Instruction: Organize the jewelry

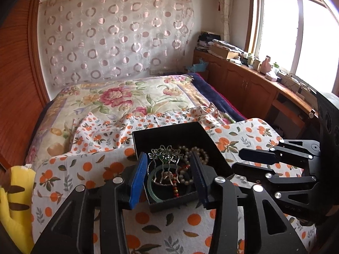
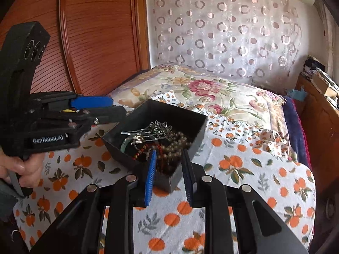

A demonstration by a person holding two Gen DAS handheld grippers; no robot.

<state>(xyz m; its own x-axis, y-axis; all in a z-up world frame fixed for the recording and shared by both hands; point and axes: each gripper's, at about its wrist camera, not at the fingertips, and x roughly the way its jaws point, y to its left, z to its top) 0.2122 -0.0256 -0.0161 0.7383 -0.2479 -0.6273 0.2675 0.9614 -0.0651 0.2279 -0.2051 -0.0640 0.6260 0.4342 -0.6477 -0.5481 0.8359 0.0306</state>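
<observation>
A bedroom: a bed under a floral quilt, with an orange-print cloth spread over its near end, a circle-patterned curtain behind and a wooden cabinet run beneath a bright window.

In the left wrist view, a black box sits on the cloth, holding the jewelry in a tangle: a silver filigree ornament with a green stone, a pale green bangle, a string of pearl beads and a red-beaded strand. The left gripper hovers over the near part of the box with its fingers spread and nothing between them. The right gripper comes in from the right, just beside the box, its fingers parted and empty.

In the right wrist view, the box is seen from a corner, that corner lying between the spread fingers of the right gripper. The left gripper reaches in from the left near the box's far rim; from this side angle I cannot tell its gap.

The likely trouble is the tangle. Pinching one piece may drag the others up with it, and a snagged chain could tip the light box on the soft, yielding cloth. The smooth bangle may also slip from a shallow pinch.
</observation>
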